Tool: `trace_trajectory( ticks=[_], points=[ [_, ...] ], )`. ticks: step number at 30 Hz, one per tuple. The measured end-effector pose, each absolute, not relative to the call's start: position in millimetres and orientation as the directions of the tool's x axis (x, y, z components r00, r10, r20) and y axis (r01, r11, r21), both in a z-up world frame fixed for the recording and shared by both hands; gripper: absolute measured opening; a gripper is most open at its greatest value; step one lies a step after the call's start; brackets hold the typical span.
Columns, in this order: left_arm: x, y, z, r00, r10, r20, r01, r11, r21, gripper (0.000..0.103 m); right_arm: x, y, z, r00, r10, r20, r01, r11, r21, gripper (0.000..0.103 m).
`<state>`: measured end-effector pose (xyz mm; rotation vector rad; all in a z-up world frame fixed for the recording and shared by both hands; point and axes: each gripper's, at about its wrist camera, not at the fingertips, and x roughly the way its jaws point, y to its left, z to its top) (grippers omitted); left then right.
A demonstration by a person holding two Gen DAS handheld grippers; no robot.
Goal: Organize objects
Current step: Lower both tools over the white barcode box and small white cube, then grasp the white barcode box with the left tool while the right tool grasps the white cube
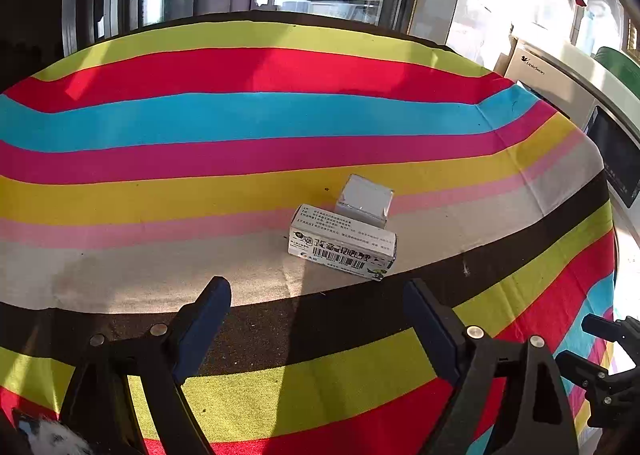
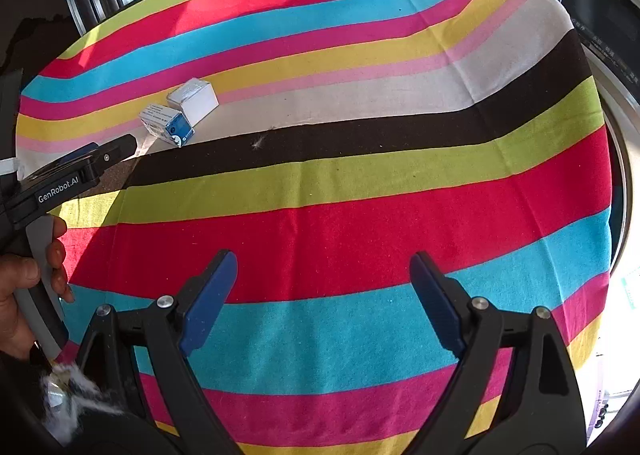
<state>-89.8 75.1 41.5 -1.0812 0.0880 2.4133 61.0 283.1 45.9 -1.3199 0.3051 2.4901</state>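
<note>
Two small boxes point(image 1: 348, 233) apparently touching, just ahead of open left gripper point(image 1: 316, 295)

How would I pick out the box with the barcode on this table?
Start at the striped tablecloth and find its pale grey band. Two small boxes sit touching there. The barcode box is the printed one lying nearer the left gripper, with a blue end; the plain white box behind it stands taller.

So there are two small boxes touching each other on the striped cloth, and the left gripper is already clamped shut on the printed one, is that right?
Not quite. The left gripper is open and holds nothing; the printed box lies beyond its fingertips, as the left wrist view shows. The rest stands: it touches the plain white box on the striped cloth.
</note>
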Motion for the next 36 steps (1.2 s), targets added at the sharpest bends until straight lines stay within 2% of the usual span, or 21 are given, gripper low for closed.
trace_trajectory(
  ticks=[7,19,21,23,29,36],
  points=[
    [-110.9,90.4,41.0,-0.511,0.462,-0.725,-0.555,-0.821,-0.133,0.094,40.3,279.3,53.2,-0.579,0.140,-0.803,-0.331,-0.941,0.075,0.090],
    [-126.6,125.0,22.3,-0.493,0.408,-0.768,-0.612,-0.791,-0.028,0.098,14.1,284.4,66.3,-0.629,0.123,-0.768,-0.316,-0.943,0.108,0.090],
    [-126.7,127.3,18.2,-0.489,0.405,-0.772,-0.617,-0.786,-0.022,0.094,10.3,284.4,67.3,-0.633,0.123,-0.765,-0.314,-0.943,0.108,0.090],
    [-127.1,127.4,15.8,-0.474,0.413,-0.778,-0.623,-0.782,-0.035,0.078,5.2,283.9,67.2,-0.635,0.120,-0.763,-0.309,-0.945,0.109,0.090],
    [-120.7,113.1,20.2,-0.481,0.419,-0.770,-0.604,-0.795,-0.055,0.076,-19.7,274.2,64.5,-0.635,0.099,-0.766,-0.241,-0.968,0.074,0.092],
    [-107.4,68.1,29.7,-0.537,0.351,-0.767,-0.464,-0.882,-0.079,0.076,-68.6,254.0,59.0,-0.643,0.017,-0.766,-0.080,-0.996,0.045,0.093]
  ],
)
